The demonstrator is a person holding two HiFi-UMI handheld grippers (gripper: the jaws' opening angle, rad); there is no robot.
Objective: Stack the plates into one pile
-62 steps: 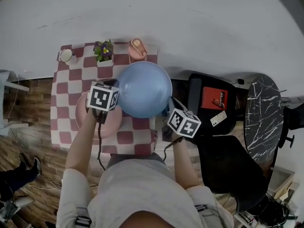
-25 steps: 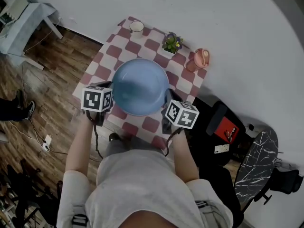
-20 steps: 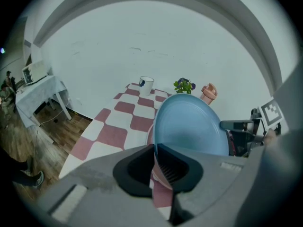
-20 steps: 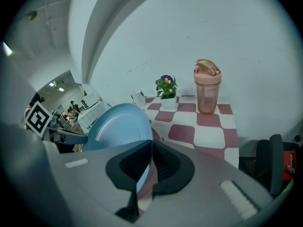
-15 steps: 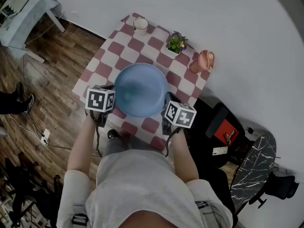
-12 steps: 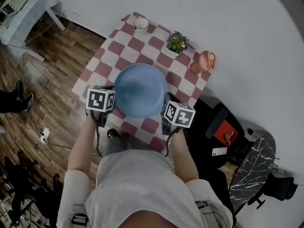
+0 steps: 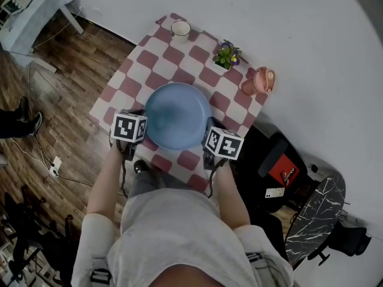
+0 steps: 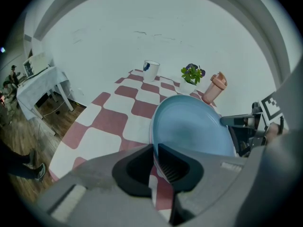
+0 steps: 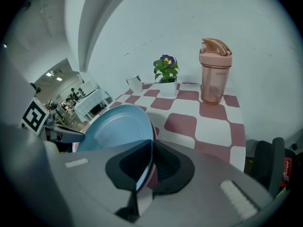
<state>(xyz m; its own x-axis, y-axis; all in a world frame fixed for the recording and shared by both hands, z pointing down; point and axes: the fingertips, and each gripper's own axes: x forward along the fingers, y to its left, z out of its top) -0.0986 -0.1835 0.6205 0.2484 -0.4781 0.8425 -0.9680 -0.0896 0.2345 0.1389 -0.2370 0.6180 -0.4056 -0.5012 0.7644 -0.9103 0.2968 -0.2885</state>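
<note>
I had the blue plate [image 7: 178, 115] level over the middle of the checked tabletop [image 7: 173, 52]; a pink plate [image 9: 154, 130] showed just beneath its rim, though I could not tell whether the two touched; the right gripper [image 9: 151, 148] had its jaws clamped narrow on the blue plate's right rim; the left gripper [image 8: 155, 150], jaws also narrow, had just been opening slightly, with the left rim between its pads.
</note>
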